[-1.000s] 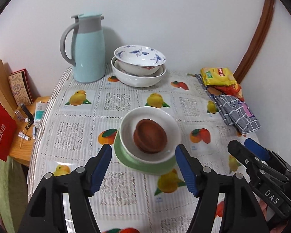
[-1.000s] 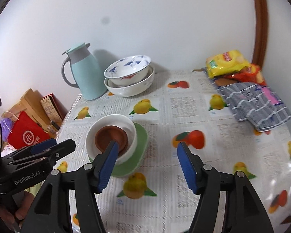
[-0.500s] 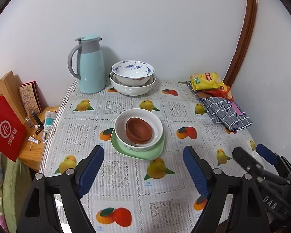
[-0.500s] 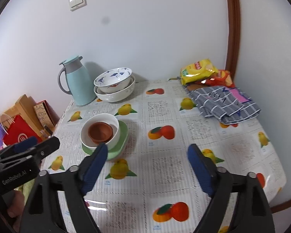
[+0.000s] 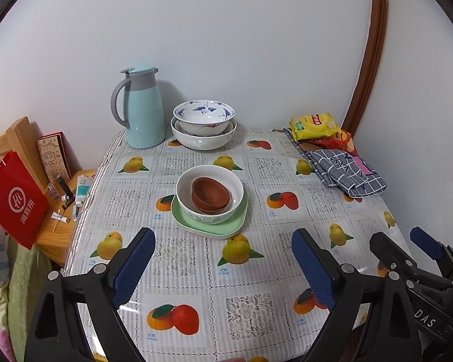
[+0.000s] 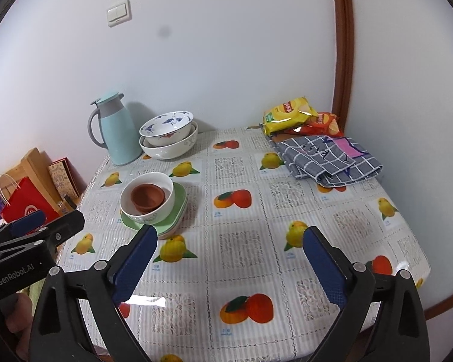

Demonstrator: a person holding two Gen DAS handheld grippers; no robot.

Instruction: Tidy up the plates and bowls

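crockery sits in two stacks on the bench (image 5: pixel 196 274), which wears a fruit-print cloth. near the middle, a brown bowl (image 5: pixel 210 194) rests tilted inside a white bowl (image 5: pixel 210 212), and that bowl stands on green plates (image 5: pixel 208 226); from the right wrist view the same brown bowl (image 6: pixel 147 196), white bowl (image 6: pixel 166 205) and green plates (image 6: pixel 175 220) lie toward the left side. at the back, against the wall, a blue-patterned bowl (image 5: pixel 204 116) is nested in a larger white bowl (image 5: pixel 203 140), just beside a pale blue jug (image 5: pixel 143 108). at the back right corner lie a yellow snack bag (image 5: pixel 314 125) and a folded grey checked cloth (image 5: pixel 348 173). off the left edge stands a red paper bag (image 5: pixel 13 199) on a low wooden stand.

the left tongs (image 5: pixel 223 267) hang over the near part of the bench with their blue pads wide apart and nothing between them, short of the green plates. the right tongs (image 6: pixel 229 267) are likewise spread wide and empty, over bare cloth to the right of the stack. each pair shows at the edge of the other's view.
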